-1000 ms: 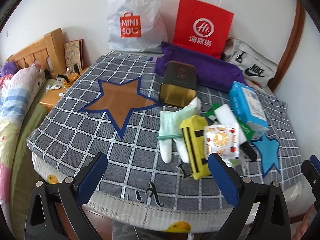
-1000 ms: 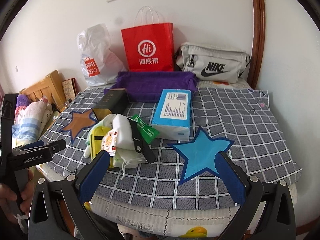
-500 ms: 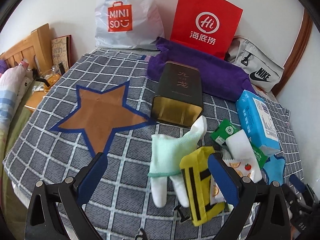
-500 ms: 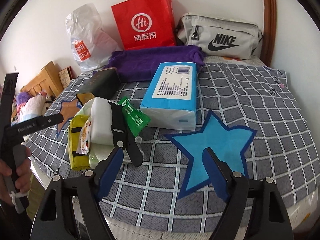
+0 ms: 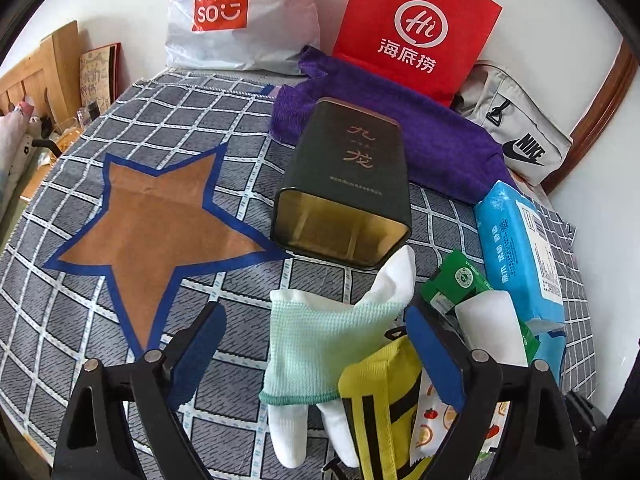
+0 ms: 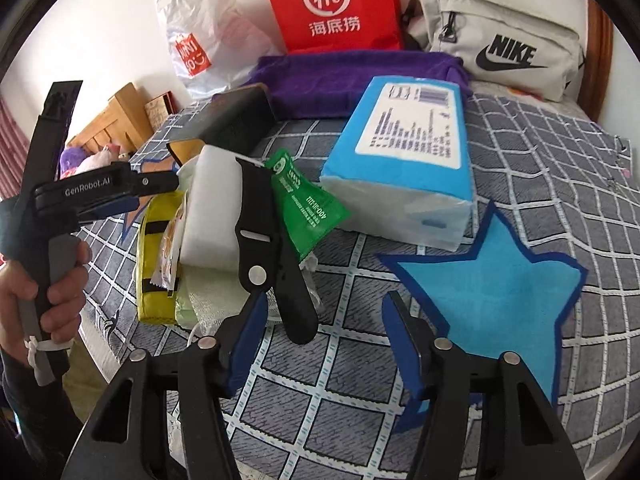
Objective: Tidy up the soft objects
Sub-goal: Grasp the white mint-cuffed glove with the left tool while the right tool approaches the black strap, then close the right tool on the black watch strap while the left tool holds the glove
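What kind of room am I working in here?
Most likely a bedroom in a home: the work surface looks like a bed under a grey checked cover, a wooden headboard with bedding stands at the left, and shopping bags lean against the wall.

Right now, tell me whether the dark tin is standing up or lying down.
Lying down. The dark tin rests on its side on the checked cloth, its open mouth facing the camera and showing a bare gold inside.

The yellow pouch (image 5: 380, 412) is cut off by the bottom edge.
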The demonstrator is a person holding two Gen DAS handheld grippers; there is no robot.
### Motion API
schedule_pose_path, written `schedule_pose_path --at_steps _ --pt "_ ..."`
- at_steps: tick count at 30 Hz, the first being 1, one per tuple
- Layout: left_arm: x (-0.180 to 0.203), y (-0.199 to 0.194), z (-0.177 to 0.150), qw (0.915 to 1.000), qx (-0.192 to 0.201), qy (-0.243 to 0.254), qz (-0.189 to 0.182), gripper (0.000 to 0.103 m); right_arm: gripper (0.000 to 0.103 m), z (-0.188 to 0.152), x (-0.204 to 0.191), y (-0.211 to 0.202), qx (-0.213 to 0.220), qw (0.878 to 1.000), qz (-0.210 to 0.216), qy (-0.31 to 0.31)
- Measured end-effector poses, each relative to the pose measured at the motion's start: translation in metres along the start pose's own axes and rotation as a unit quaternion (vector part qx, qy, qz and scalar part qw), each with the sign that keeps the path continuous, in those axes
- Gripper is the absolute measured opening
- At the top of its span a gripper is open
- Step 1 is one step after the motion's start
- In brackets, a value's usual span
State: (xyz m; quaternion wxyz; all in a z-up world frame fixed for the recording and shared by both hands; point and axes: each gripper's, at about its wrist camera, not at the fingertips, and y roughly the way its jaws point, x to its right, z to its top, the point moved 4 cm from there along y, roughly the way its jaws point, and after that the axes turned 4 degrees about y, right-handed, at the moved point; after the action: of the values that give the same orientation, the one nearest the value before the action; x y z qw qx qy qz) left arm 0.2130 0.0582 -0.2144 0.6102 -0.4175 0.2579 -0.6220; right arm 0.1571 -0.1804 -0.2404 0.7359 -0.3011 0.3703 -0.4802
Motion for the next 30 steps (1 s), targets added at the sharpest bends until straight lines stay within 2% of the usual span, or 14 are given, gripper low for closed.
schedule_pose_path --at_steps 1,3,4,9,13,14,17,19,21,24,30 --pt "0.001 0.002 0.001 1.0000 -0.002 -0.001 -0.003 0.084 0.049 0.000 0.000 0.003 -0.004 1.000 0.006 0.000" --pt "0.002 0.006 0.002 0.9999 -0.006 -0.002 -0.010 0.078 0.027 0.000 -0.001 0.007 -0.010 1.000 0.019 0.001" --pt "0.003 0.007 0.001 0.9999 -0.006 -0.001 -0.012 0.074 0.022 0.000 -0.001 0.008 -0.012 1.000 0.025 0.001" --pt "0.007 0.010 0.000 1.0000 -0.001 0.005 -0.006 0.061 0.010 -0.003 -0.004 -0.001 0.005 0.999 0.039 -0.013" --pt "0.011 0.008 -0.001 0.9998 0.001 0.008 -0.017 0.036 0.006 -0.006 -0.001 -0.016 0.022 0.998 0.052 -0.013" --pt "0.013 0.007 -0.001 0.9998 0.002 0.011 -0.018 0.034 0.006 -0.007 0.000 -0.019 0.026 0.998 0.049 -0.013" --pt "0.014 0.002 -0.001 0.9998 0.009 0.017 -0.006 0.023 0.005 -0.009 0.008 -0.030 0.035 0.999 0.039 -0.008" --pt "0.011 -0.003 -0.001 0.9996 0.020 0.010 0.016 0.012 0.005 -0.011 0.014 -0.039 0.043 0.998 0.035 0.000" --pt "0.007 -0.008 0.000 0.9988 0.028 0.011 0.038 0.010 0.005 -0.014 0.019 -0.050 0.053 0.998 0.029 0.006" --pt "0.000 -0.015 0.000 0.9989 0.031 0.002 0.035 0.010 0.005 -0.018 0.027 -0.065 0.067 0.998 0.010 0.011" --pt "-0.020 -0.033 0.001 0.9972 0.044 -0.016 0.059 0.009 0.004 -0.030 0.048 -0.082 0.077 0.996 -0.034 0.018"
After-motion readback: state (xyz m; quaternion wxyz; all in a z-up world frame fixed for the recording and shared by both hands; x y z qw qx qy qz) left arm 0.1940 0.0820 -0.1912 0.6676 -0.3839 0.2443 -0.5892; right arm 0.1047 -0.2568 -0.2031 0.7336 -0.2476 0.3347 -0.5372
